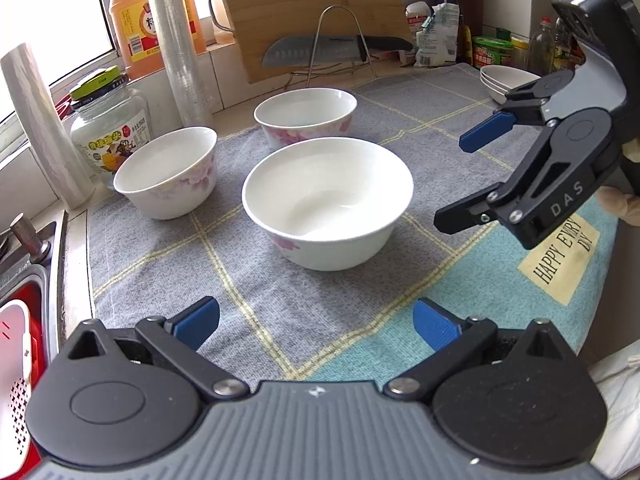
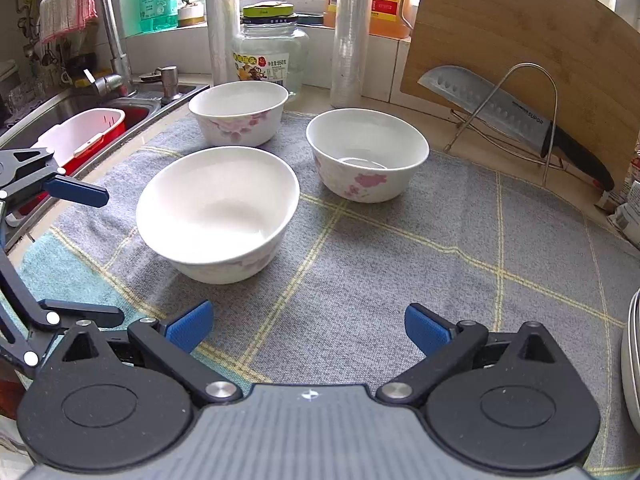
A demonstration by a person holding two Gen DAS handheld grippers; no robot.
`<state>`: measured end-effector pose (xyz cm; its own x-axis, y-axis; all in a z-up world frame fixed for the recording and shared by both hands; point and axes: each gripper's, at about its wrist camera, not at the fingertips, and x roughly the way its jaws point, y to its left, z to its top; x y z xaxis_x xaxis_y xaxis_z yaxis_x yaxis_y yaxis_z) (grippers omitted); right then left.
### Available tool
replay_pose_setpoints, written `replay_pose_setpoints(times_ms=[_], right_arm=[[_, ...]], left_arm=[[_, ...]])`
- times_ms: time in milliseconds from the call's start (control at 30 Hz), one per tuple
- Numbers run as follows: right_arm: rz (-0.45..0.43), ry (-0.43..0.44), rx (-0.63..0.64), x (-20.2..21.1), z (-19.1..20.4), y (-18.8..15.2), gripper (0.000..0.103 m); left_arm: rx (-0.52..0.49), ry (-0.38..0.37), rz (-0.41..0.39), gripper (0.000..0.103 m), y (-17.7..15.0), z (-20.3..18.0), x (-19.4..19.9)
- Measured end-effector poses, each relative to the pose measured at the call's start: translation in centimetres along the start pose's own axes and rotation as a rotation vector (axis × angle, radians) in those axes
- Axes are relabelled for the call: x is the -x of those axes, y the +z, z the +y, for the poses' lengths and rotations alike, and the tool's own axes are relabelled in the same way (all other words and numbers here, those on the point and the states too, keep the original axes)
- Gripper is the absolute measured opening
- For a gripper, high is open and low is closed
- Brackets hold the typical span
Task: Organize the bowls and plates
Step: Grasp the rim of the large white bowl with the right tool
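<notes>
Three white bowls with pink flowers stand apart on the grey checked cloth (image 1: 248, 312). The nearest bowl (image 1: 328, 200) (image 2: 218, 212) sits between the two grippers. A second bowl (image 1: 168, 172) (image 2: 238, 114) stands beside the glass jar. The third bowl (image 1: 306, 116) (image 2: 366, 152) is nearer the knife rack. A small stack of white plates (image 1: 506, 80) (image 2: 632, 360) rests at the cloth's far right. My left gripper (image 1: 316, 320) (image 2: 108, 256) is open and empty, short of the nearest bowl. My right gripper (image 2: 308, 324) (image 1: 452, 182) is also open and empty, to that bowl's right.
A knife (image 2: 516, 120) lies on a wire rack in front of a leaning cutting board (image 2: 520, 40). A glass jar (image 1: 110, 128), two rolls of wrap (image 1: 176, 40) and an oil bottle stand along the windowsill. The sink (image 2: 80, 108) holds a red-and-white basket. Condiment bottles (image 1: 540, 48) crowd the back right.
</notes>
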<state>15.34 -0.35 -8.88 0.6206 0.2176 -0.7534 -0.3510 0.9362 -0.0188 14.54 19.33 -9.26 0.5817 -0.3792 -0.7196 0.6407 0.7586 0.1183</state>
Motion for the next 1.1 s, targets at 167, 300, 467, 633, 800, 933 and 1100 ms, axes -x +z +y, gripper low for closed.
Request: replay_pose_setpoints(times_ms=[167, 300, 467, 633, 800, 933, 1100], right_arm=[[-0.017, 0.031, 0.013, 0.6, 0.6, 1.2, 0.103], [-0.023, 0.046, 0.032, 0.5, 1.2, 2.2, 0.103], [-0.027, 0.08, 0.038, -0.1, 1.9, 3.4, 0.103], [-0.022, 0.11, 0.031, -1.1, 2.2, 4.2, 0.103], [-0.01, 0.139, -0.001, -2.2, 2.0, 4.9, 0.1], [-0.001, 0.155, -0.035, -3.0, 1.7, 5.5, 0.086], [0.001, 0.153, -0.046, -3.5, 1.5, 6.0, 0.082]], left_arm=[[-0.033, 0.0, -0.028, 0.102, 0.1, 0.5, -0.7], [-0.058, 0.001, -0.05, 0.102, 0.4, 0.4, -1.3], [-0.087, -0.013, -0.078, 0.102, 0.8, 0.1, -1.9], [-0.111, -0.026, -0.101, 0.102, 1.2, 0.0, -2.5], [-0.135, -0.037, -0.115, 0.1, 1.3, -0.1, -2.8], [-0.14, -0.042, -0.133, 0.098, 1.4, -0.1, -2.9], [-0.139, -0.053, -0.14, 0.093, 1.6, 0.0, -3.0]])
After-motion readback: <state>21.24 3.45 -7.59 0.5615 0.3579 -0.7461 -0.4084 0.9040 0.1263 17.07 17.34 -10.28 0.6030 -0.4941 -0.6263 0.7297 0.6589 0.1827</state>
